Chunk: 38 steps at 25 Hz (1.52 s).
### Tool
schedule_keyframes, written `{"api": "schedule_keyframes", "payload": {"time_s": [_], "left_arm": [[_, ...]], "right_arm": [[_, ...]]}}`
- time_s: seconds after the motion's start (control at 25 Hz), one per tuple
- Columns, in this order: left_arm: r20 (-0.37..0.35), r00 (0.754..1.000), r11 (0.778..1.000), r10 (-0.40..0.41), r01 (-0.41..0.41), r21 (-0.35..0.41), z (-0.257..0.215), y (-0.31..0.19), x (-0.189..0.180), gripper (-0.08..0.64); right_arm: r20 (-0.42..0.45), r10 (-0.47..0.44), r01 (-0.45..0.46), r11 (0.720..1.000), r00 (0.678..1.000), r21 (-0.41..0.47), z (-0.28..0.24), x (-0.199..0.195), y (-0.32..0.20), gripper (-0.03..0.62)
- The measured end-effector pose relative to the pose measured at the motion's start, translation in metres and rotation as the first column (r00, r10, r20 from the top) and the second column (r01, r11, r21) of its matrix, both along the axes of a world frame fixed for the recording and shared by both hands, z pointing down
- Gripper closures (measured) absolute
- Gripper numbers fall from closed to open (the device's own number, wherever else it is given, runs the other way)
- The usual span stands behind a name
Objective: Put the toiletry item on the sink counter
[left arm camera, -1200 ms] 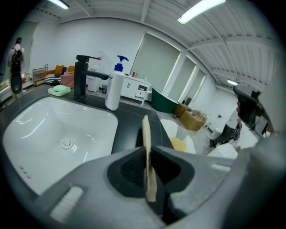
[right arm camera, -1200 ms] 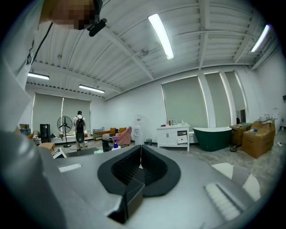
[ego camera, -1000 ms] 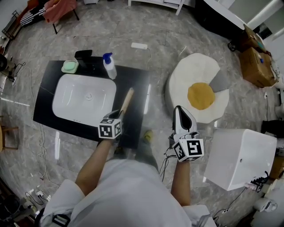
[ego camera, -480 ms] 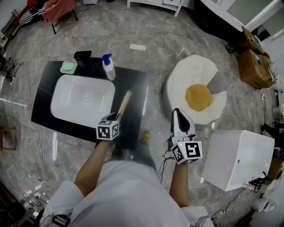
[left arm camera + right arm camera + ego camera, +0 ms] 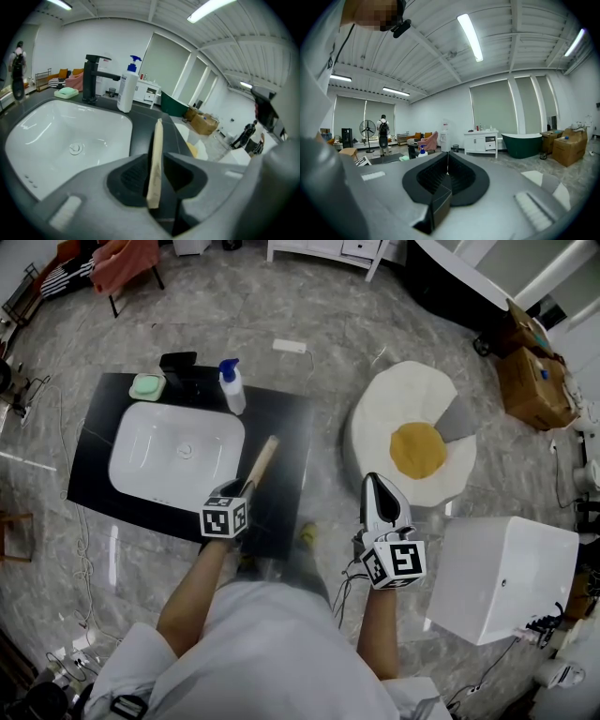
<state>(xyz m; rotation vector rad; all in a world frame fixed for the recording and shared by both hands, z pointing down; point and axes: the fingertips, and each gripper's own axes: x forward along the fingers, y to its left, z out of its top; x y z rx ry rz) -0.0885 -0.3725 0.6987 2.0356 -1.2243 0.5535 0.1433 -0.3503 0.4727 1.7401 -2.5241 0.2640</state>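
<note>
The left claw (image 5: 237,492) has just been opening, and its jaws stand apart around the near end of the wooden toiletry stick (image 5: 262,457). The stick lies on the black worktop (image 5: 284,423) beside the white basin (image 5: 178,448). The right claw (image 5: 374,481) is closed and empty.

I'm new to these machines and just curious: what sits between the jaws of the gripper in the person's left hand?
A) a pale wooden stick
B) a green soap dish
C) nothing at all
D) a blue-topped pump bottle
A: the left gripper view shows a pale wooden stick running out between the jaws of the left gripper, over the black counter. The jaws have just been opening and now stand apart.
</note>
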Motion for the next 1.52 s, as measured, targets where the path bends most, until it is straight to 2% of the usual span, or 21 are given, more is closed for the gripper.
{"api": "schedule_keyframes", "payload": {"time_s": [0.2, 0.64, 1.16, 1.52], "left_arm": [[0.012, 1.000, 1.000, -0.008, 0.007, 0.008, -0.005, 0.001, -0.011, 0.443], [-0.032, 0.999, 0.999, 0.000, 0.001, 0.053, -0.030, 0.010, -0.023, 0.471], [-0.035, 0.999, 0.983, 0.022, -0.016, 0.184, -0.084, 0.029, -0.048, 0.542], [-0.035, 0.998, 0.954, 0.059, -0.046, 0.295, -0.135, 0.032, -0.059, 0.560]], "right_arm": [[0.004, 0.003, -0.003, 1.000, 1.000, 0.005, -0.004, -0.005, 0.005, 0.589], [0.009, 0.010, -0.010, 1.000, 1.000, 0.025, -0.016, -0.022, 0.021, 0.589], [0.030, 0.042, -0.043, 0.998, 0.999, 0.055, -0.030, -0.046, 0.056, 0.589], [0.035, 0.050, -0.052, 0.996, 0.998, 0.067, -0.038, -0.060, 0.071, 0.589]]}}
